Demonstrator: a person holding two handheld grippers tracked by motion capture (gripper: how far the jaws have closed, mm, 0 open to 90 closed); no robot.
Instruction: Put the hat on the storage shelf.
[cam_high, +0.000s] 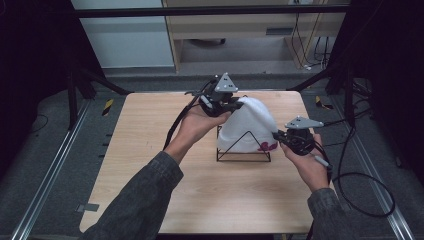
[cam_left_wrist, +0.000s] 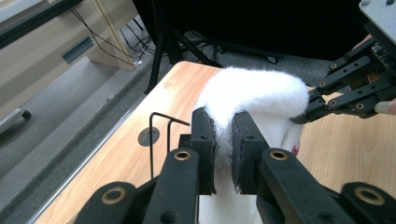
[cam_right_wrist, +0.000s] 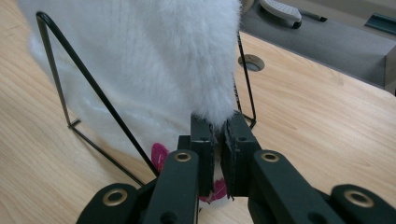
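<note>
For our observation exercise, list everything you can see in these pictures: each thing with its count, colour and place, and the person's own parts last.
Fluffy cloth: one, white with a pink mark at its lower edge, draped over the wire stand, pinched at two edges.
Wire stand: one, black, triangular, standing on the table's middle.
Table: one, light wood, with a round hole near its edge.
Left gripper: one, black, shut on the cloth's upper far edge.
Right gripper: one, black, shut on the cloth's lower right edge.
Cables: black, trailing from both grippers.
Hands: two, each holding a gripper.
Sleeves: two, dark grey, at the bottom.
</note>
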